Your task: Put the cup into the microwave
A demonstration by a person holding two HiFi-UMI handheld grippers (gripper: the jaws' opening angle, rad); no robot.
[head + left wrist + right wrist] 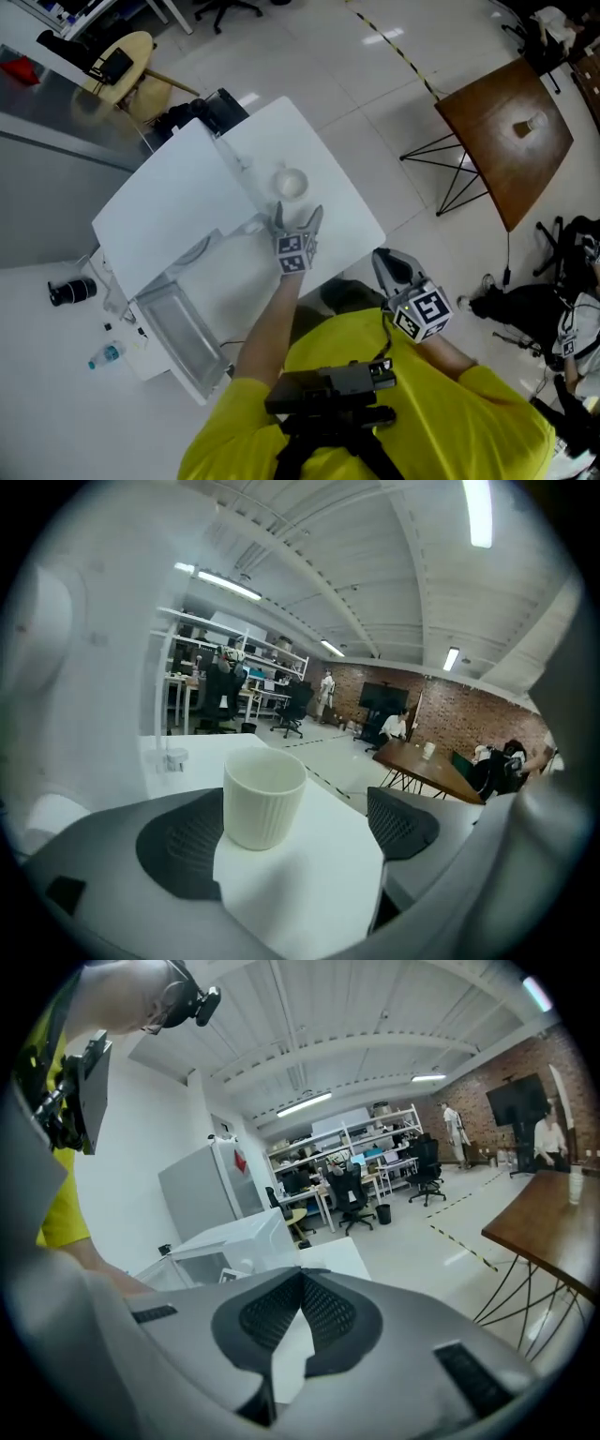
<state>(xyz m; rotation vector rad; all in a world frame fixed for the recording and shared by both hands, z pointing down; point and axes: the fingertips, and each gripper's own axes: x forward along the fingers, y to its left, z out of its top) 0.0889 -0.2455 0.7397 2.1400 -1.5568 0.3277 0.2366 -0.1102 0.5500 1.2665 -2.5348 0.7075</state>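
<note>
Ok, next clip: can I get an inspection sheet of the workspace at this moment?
Surface: white table, carrying the cup and the microwave.
Job's things: cup upright on the table; microwave beside it, door open.
Clutter: bottle and black cylinder on the floor.
Grippers: left claw open, cup just ahead of its tips, untouched; right claw shut, empty, near the person's body.
Cables: nothing seen.
Surroundings: brown table, yellow chair, pale tiled floor.
</note>
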